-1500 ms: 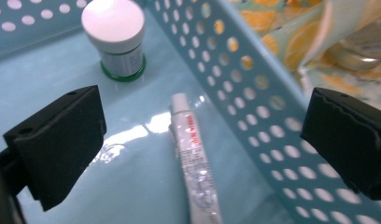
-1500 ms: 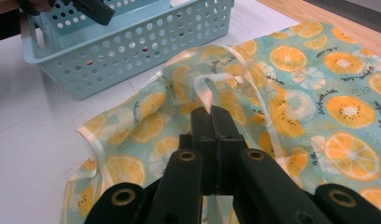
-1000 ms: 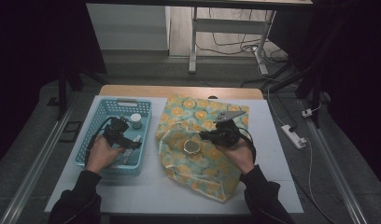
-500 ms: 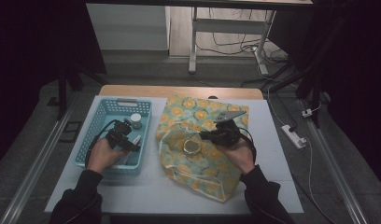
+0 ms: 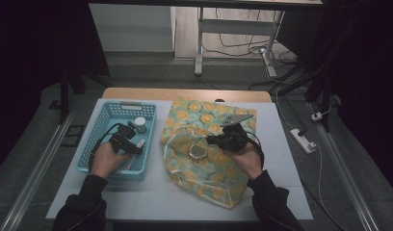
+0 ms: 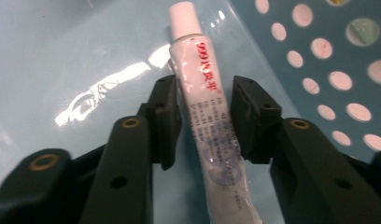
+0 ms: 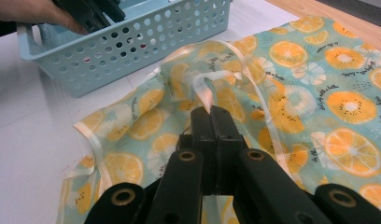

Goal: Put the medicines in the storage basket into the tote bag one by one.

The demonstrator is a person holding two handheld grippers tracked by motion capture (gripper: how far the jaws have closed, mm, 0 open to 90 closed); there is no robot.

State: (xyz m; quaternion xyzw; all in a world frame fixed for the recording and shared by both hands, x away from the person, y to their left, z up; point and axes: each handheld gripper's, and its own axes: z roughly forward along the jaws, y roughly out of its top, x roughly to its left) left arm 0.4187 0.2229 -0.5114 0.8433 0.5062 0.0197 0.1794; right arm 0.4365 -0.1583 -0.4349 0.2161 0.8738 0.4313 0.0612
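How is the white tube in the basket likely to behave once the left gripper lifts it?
The white tube looks soft-walled, so it will probably dent between the left gripper pads, whose jaws have just been closing around it. Its glossy skin may slip. Being slim, it is likely light, and its long tail may sag.

glossy plastic tube (image 6: 212,121), perforated plastic basket (image 5: 104,126), seemingly thin printed bag (image 7: 319,93)

Tube (image 6: 205,112) in basket (image 5: 99,132) — bag (image 5: 209,159) right of it.

White-capped jar (image 5: 140,124) in basket (image 5: 104,117)
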